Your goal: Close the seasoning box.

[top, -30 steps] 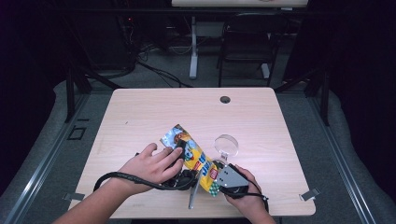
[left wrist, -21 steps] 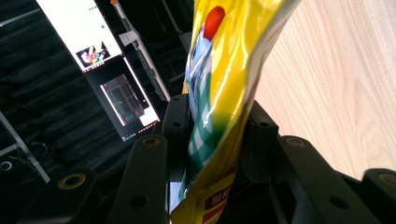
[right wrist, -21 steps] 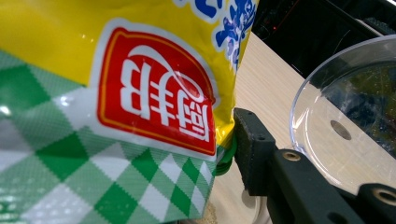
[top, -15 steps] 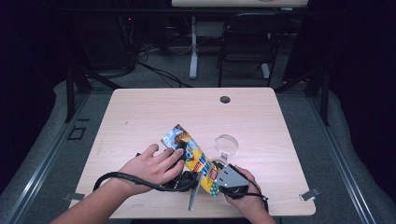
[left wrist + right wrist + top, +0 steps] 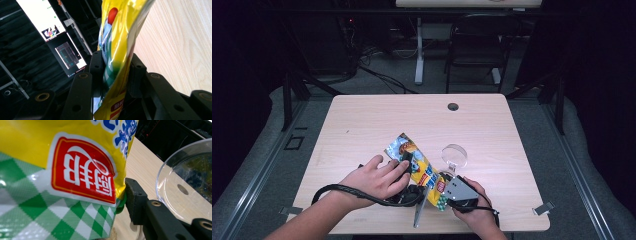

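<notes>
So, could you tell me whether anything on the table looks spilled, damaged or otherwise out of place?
Nothing looks spilled or damaged. The snack bag is lifted and twisted between the left tongs and right tongs, but appears sealed. The clear bowl sits upright and empty on the table.

We are in what looks like a lab or recording studio. Our pale wooden bench (image 5: 362,125) stands alone on grey carpet, ringed by black drapes and dark metal framing (image 5: 292,95). Beyond our claws, cables (image 5: 377,75) trail across the floor past an empty black chair (image 5: 474,47) and a white desk leg (image 5: 418,50). Past the left claw (image 5: 113,72), lit monitors (image 5: 53,32) hang in the dark.
</notes>
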### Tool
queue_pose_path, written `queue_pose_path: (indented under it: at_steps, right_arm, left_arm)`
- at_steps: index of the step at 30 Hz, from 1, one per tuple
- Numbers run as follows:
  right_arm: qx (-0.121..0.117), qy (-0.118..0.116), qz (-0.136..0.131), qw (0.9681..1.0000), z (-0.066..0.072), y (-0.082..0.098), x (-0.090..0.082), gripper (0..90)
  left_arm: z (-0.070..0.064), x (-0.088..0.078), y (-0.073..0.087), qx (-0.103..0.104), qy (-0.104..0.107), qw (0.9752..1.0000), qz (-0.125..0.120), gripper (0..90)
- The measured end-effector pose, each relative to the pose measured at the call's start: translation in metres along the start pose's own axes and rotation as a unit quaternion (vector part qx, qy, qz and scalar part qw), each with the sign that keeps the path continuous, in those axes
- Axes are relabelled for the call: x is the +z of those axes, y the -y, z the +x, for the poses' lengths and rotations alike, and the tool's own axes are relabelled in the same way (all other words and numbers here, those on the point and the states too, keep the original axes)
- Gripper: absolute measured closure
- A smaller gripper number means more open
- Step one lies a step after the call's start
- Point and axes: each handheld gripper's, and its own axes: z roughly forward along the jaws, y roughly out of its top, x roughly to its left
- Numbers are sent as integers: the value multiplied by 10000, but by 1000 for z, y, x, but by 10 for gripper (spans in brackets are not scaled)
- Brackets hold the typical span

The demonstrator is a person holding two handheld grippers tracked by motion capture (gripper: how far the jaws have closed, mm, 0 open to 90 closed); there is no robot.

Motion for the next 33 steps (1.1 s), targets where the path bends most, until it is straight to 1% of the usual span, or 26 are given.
queue_pose_path:
  at_steps: [3, 5, 6, 7, 8, 9, 10, 11, 12, 14, 15, 16, 17, 18, 19, 25, 26, 27, 28, 29, 31, 33]
  right_arm:
    - [6, -5, 10, 10000, 0, 0, 0, 713]
    - [14, -5, 15, 10000, 0, 0, 0, 713]
    - [14, -5, 15, 10000, 0, 0, 0, 713]
    - [23, -12, 6, 10000, 0, 0, 0, 713]
    - [28, -16, 7, 10000, 0, 0, 0, 713]
    - [28, -16, 7, 10000, 0, 0, 0, 713]
    - [28, -20, 5, 10000, 0, 0, 0, 713]
    - [30, -19, 5, 10000, 0, 0, 0, 713]
    - [36, -25, 7, 10000, -1, 0, 0, 713]
    - [47, -26, -3, 10000, -1, 0, 0, 713]
    - [47, -26, -3, 10000, -1, 0, 0, 713]
    - [50, -33, -2, 10000, -1, 0, -1, 713]
    - [50, -33, -2, 10000, -1, 0, -1, 713]
    - [50, -36, -9, 10000, -1, 0, -1, 713]
    - [61, -46, -16, 10000, -1, 0, -1, 713]
    - [70, -43, -19, 10000, -1, 0, -1, 713]
    - [73, -52, -13, 10000, 0, 0, -1, 713]
    - [78, -48, -15, 10000, 0, 0, -1, 713]
    - [78, -48, -15, 10000, 0, 0, -1, 713]
    - [87, -53, -22, 9999, 0, 0, -1, 713]
    - [108, -65, -44, 9999, 0, -1, -2, 713]
    - [112, -67, -50, 9999, 0, -1, -2, 713]
  left_arm:
    - [1, 0, 0, 30, -32, 10000, -9, 707]
    - [3, -1, -1, 110, -3, 9999, 14, 707]
    - [3, -1, -1, 110, -3, 9999, 14, 708]
    - [3, -1, -1, 96, 0, 10000, 11, 708]
    - [1, -1, 0, -108, 78, 9999, -30, 709]
    - [1, -1, 0, -108, 78, 9999, -30, 712]
    - [3, -2, -1, 26, -35, 10000, -42, 712]
    - [3, -2, -1, -22, -16, 10000, -51, 713]
    - [1, -1, 0, -182, 104, 9998, -52, 715]
    - [1, -1, 0, -186, 102, 9998, -54, 718]
    - [4, -2, -1, -29, 36, 10000, -31, 718]
    - [3, -2, 0, -133, 124, 9998, -45, 719]
    - [3, -2, 0, -133, 124, 9998, -45, 721]
    - [4, -2, -1, -66, 87, 9999, -38, 721]
    - [6, -4, -1, 80, 28, 10000, -15, 722]
    - [7, -4, -1, 85, 49, 10000, -14, 724]
    - [5, -4, -1, -103, 120, 9999, -51, 724]
    - [5, -4, -1, -103, 120, 9999, -51, 724]
    - [6, -4, -1, -65, 130, 9999, -44, 724]
    - [8, -5, -1, 69, 39, 10000, -22, 724]
    - [9, -7, -1, 128, 44, 9999, -12, 725]
    - [9, -7, -1, 99, 39, 9999, -15, 725]
